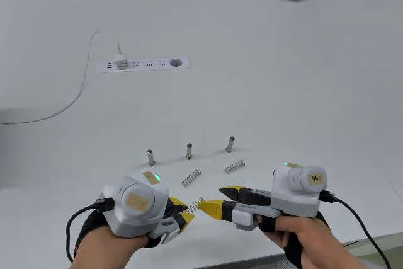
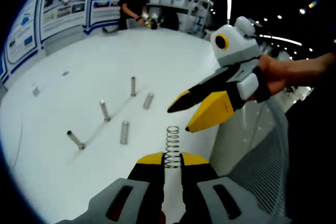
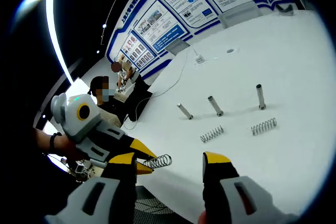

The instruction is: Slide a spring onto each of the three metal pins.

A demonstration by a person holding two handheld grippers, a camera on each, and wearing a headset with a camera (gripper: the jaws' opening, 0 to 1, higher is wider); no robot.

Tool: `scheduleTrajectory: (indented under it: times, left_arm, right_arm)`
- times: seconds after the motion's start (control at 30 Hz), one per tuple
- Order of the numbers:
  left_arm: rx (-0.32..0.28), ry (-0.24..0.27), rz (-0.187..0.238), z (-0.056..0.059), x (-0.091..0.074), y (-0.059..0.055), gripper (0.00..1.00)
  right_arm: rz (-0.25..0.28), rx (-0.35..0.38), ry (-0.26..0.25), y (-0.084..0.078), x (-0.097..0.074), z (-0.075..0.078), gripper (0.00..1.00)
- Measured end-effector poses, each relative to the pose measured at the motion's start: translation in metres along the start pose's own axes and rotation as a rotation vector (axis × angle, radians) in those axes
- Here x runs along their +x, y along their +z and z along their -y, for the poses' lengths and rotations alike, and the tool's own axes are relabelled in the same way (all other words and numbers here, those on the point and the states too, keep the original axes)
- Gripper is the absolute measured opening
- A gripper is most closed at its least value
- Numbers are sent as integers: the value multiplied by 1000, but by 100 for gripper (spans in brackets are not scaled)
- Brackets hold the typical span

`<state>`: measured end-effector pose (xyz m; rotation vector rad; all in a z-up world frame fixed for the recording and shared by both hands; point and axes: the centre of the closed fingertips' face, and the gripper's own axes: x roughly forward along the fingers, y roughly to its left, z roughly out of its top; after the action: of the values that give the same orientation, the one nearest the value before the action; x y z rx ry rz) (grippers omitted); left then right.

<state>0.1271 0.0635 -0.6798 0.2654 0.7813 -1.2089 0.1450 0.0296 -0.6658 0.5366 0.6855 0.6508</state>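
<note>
Left hand-held gripper (image 2: 171,160) was clenched on a spring (image 2: 172,142) near the tabletop's (image 1: 302,92) front edge. Right hand-held gripper (image 1: 220,199) faced it, jaws apart, gripping nothing. Just beyond lay a second spring (image 1: 191,177) and a third spring (image 1: 234,167), flat. Behind them stood the left pin (image 1: 150,157), middle pin (image 1: 189,150) and right pin (image 1: 230,143), upright and bare. Farther back lay a power strip (image 1: 143,64).

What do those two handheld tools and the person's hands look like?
The left gripper and right gripper match: rounded light-grey bodies, black jaws tipped yellow, a tan sticker, a small green light, and a black cable running from each. The person wears black gloves.
</note>
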Motion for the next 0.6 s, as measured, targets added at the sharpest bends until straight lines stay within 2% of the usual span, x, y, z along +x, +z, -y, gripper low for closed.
scheduleTrajectory:
  times: [0.23,0.43,0.6]
  left_arm:
    - [25,-24,11,11,1,7,11]
    - [36,-33,16,15,2,11,11]
    - [48,-38,19,16,2,14,11]
  right_arm:
    - [-8,38,17,-8,3,-2,41]
    - [-5,78,32,-11,5,-5,29]
    - [-9,109,49,-13,6,-8,24]
